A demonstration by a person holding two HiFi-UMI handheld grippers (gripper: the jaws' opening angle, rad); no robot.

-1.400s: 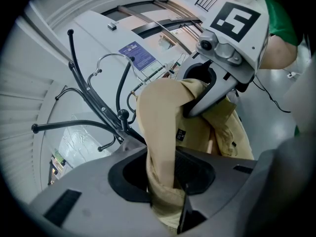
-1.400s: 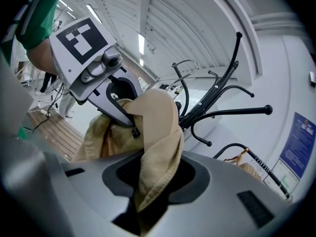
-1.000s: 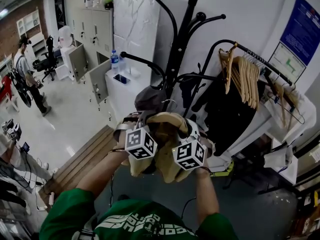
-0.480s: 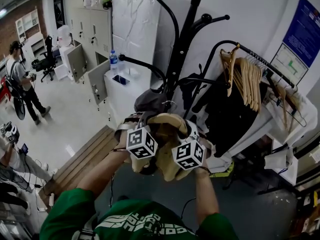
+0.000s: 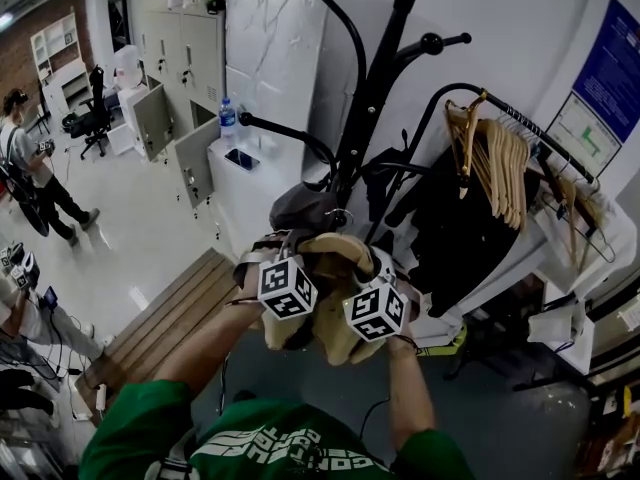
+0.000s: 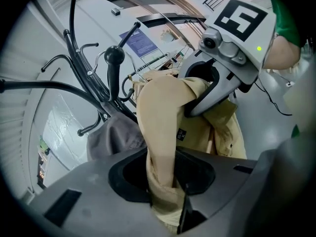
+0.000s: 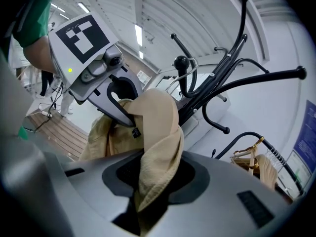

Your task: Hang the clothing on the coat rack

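Left gripper (image 6: 165,181) and right gripper (image 7: 148,181) each tight on tan garment (image 5: 338,253), near black coat rack (image 5: 376,78).

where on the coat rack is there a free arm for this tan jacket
free: the long arm curving left above the white cabinet, and the knobbed upper arm pointing right. crowded: low on the pole, where a grey garment hangs right by the tan jacket.

left gripper (image 6: 164,182): clamped on garment (image 6: 165,127) | right gripper (image 7: 148,186): same, alongside
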